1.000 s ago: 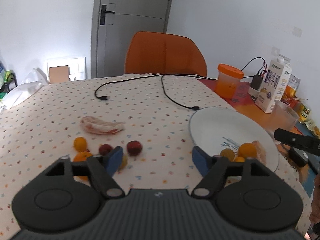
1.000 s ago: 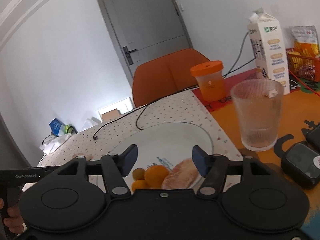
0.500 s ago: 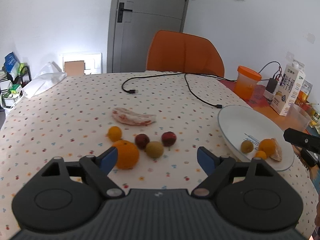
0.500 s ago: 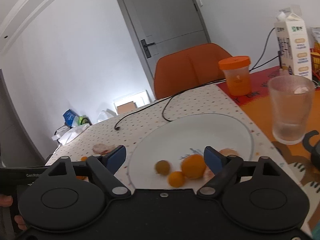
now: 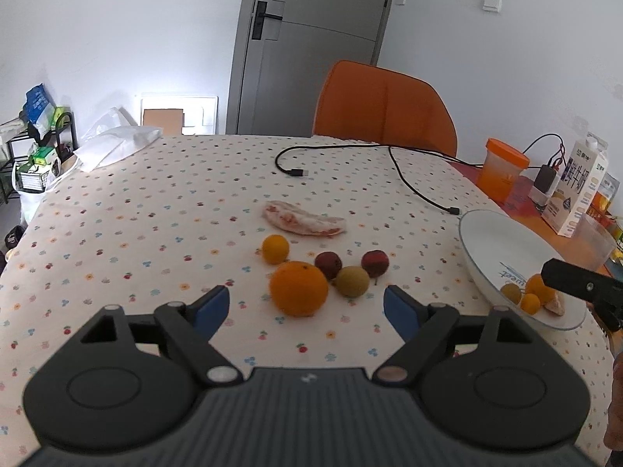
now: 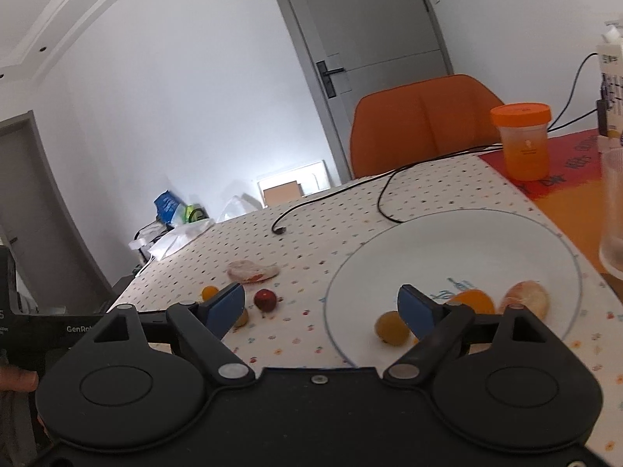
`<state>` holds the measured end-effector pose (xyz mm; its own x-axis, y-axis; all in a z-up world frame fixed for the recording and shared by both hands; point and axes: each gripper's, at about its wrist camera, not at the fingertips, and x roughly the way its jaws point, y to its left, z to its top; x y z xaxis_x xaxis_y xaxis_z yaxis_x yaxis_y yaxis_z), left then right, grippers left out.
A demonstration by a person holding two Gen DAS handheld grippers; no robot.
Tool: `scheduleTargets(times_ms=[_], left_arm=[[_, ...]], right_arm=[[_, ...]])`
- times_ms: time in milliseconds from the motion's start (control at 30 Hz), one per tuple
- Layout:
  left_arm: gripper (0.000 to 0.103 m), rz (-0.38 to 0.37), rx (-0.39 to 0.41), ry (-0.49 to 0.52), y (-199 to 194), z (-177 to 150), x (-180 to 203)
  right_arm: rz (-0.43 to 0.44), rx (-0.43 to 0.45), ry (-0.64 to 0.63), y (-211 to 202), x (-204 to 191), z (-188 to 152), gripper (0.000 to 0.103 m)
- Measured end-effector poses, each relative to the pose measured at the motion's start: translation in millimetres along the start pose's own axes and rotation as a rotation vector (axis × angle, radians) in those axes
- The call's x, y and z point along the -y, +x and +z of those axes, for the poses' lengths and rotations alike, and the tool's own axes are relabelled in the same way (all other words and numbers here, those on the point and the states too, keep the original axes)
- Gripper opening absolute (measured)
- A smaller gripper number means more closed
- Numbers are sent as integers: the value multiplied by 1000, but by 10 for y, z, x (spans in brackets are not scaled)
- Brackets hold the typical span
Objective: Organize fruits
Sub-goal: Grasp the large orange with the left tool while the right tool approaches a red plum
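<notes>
Loose fruit lies on the dotted tablecloth: a big orange (image 5: 298, 288), a small orange (image 5: 275, 248), two dark red fruits (image 5: 328, 265) (image 5: 374, 263), a greenish-brown one (image 5: 352, 281) and a pink peeled segment (image 5: 303, 223). My left gripper (image 5: 306, 309) is open and empty, just short of the big orange. The white plate (image 6: 486, 241) holds small oranges (image 6: 391, 328) and a peeled segment (image 6: 525, 299). My right gripper (image 6: 322, 305) is open and empty, over the plate's left rim. The plate also shows in the left wrist view (image 5: 502, 241).
A black cable (image 5: 412, 183) runs across the table's far half. An orange-lidded jar (image 6: 523, 140), a ribbed glass (image 6: 613, 210) and a milk carton (image 5: 576, 190) stand at the right. An orange chair (image 5: 383, 107) is behind the table.
Both grippers have pulled back and swung left. The left view has gone from being close over the fruit to seeing the whole cluster. The right gripper has left the plate's fruit, empty.
</notes>
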<state>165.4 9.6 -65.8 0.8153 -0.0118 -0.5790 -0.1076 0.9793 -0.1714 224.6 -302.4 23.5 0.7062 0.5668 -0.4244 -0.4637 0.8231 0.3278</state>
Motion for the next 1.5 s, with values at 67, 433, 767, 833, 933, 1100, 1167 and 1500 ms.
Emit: scheduleTargets(times_ms=[67, 433, 767, 833, 933, 1100, 1167, 1500], left_arm=[[85, 1, 0, -4, 5, 2, -33], [84, -14, 8, -43, 111, 21, -139], [72, -37, -15, -49, 338, 57, -159], [64, -41, -26, -50, 384, 70, -164], [61, -42, -36, -48, 444, 79, -182], [56, -52, -52, -49, 517, 71, -201], [52, -58, -58, -49, 540, 60, -203], [42, -61, -58, -57, 489, 67, -294]], right_arm=[[6, -6, -7, 34, -42, -4, 86], [58, -61, -33, 270, -206, 24, 65], [63, -110, -67, 553, -341, 64, 58], [60, -120, -82, 613, -389, 63, 56], [68, -137, -89, 716, -441, 70, 48], [66, -167, -94, 860, -491, 71, 45], [66, -177, -97, 908, -515, 64, 45], [17, -212, -151, 1236, -673, 85, 39]])
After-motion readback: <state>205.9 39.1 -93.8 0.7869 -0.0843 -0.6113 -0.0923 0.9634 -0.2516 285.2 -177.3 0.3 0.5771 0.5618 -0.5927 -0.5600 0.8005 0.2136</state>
